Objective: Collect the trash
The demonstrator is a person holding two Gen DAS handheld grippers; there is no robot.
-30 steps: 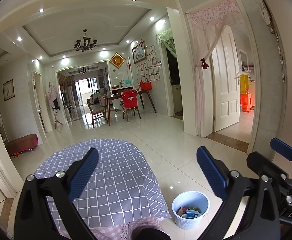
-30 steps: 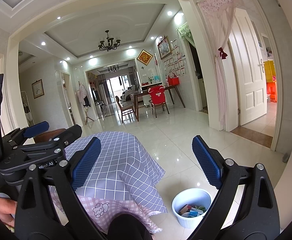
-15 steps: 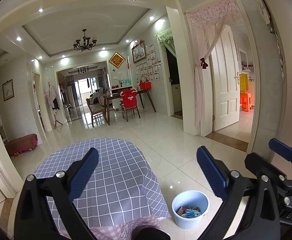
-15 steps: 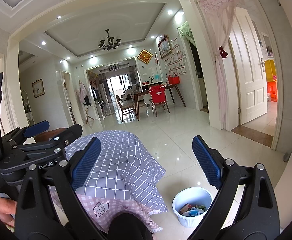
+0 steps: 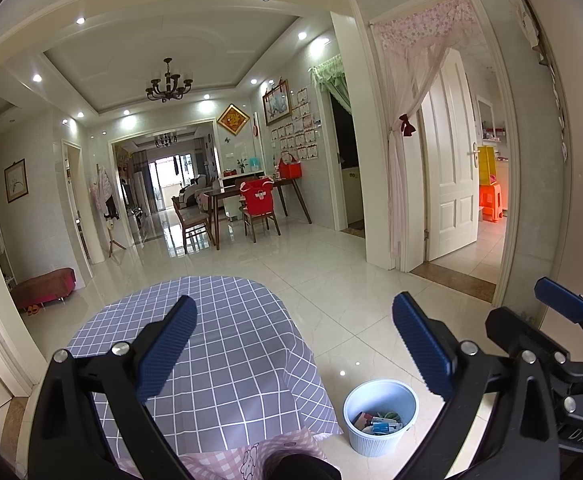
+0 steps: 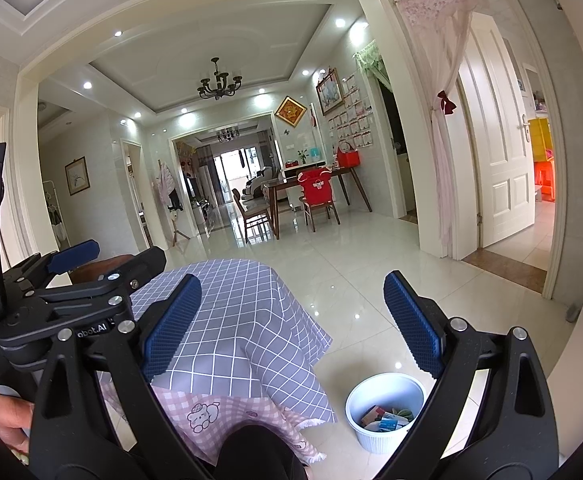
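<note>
A white ribbed bin (image 5: 379,432) stands on the tiled floor just right of the table and holds several pieces of packaging trash (image 5: 377,424). My left gripper (image 5: 293,344) hangs open and empty above the table's near edge. In the right wrist view the same bin (image 6: 383,436) sits at lower right with the trash (image 6: 385,418) inside. My right gripper (image 6: 291,324) is open too, with nothing between its blue pads. The two grippers are held side by side, the left gripper (image 6: 111,256) showing at the right view's left edge.
A round table under a grey checked cloth (image 5: 231,360) over a pink one fills the lower middle. A hand (image 6: 3,412) holds the left gripper's handle. Glossy floor tiles (image 5: 331,272) run toward a dining table and chairs (image 5: 251,204). A white door (image 5: 449,160) stands open at right.
</note>
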